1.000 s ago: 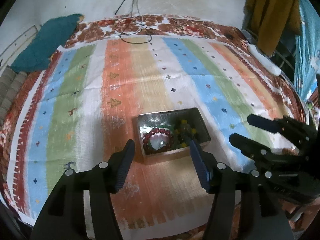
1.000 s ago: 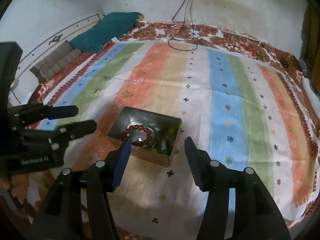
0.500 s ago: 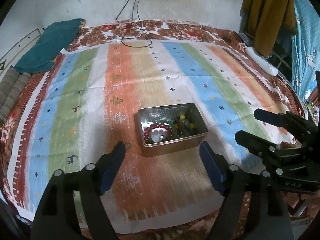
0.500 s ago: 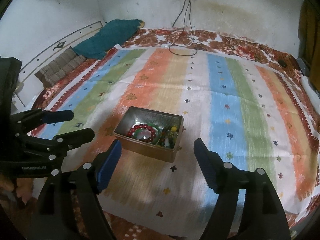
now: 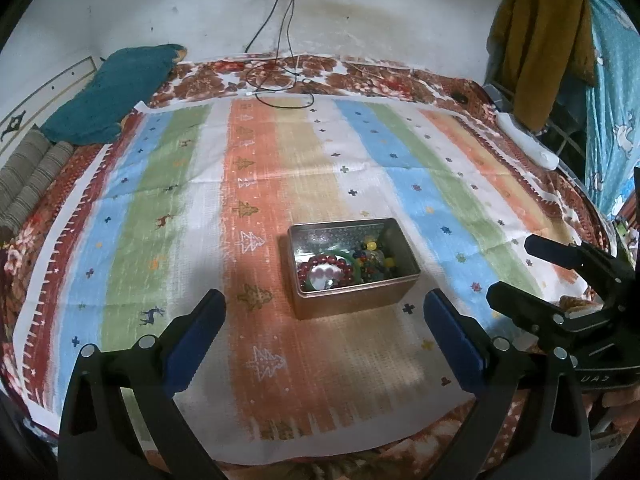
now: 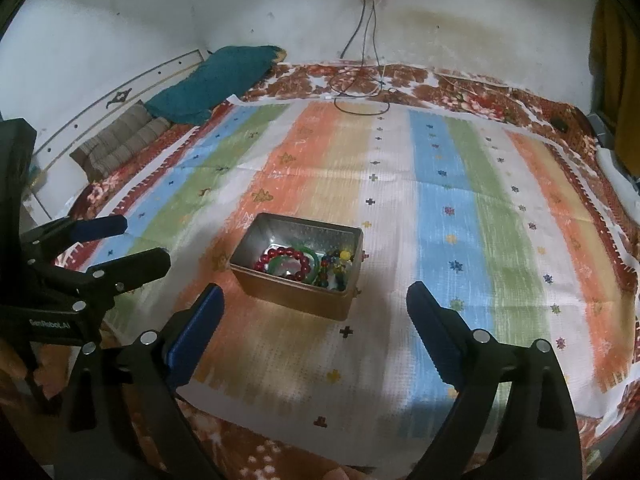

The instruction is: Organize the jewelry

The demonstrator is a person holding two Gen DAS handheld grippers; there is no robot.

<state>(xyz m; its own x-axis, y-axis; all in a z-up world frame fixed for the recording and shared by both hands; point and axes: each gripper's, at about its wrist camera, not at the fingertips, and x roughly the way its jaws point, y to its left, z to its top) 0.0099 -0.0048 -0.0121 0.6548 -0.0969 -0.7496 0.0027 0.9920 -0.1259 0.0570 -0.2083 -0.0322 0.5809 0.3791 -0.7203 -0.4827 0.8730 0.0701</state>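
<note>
1. Jaws on both tools had just been spreading and stood wide apart with nothing between them: the left gripper (image 5: 324,328) and the right gripper (image 6: 314,320) both hung clear of the metal tin (image 5: 354,268), which sat open on the striped cloth (image 5: 280,184) spread over the bed.
2. Inside the tin, a red bead bracelet (image 5: 326,270) lay beside a green bangle (image 6: 296,264) and a heap of small mixed beads (image 5: 374,262), all crowded toward the near end. Judging by that tangle, a pinch aimed at one piece could have dragged a neighbour up with it and dropped it outside the tin.
3. Its walls looked thin and its base light. A wide-set finger coming down on the rim could have tipped or slid it, since the cloth under it was soft and offered little hold.
4. Loose beads spilled onto the busy stripes would have been hard to find; the pattern's small crosses and stars resembled them closely.
5. With both tools angled toward the same tin from either side, they risked knocking into each other if they had gone in together.
6. Farther out, black cables (image 5: 280,88) lay at the far edge of the cloth, well away from the work and unlikely to interfere.
</note>
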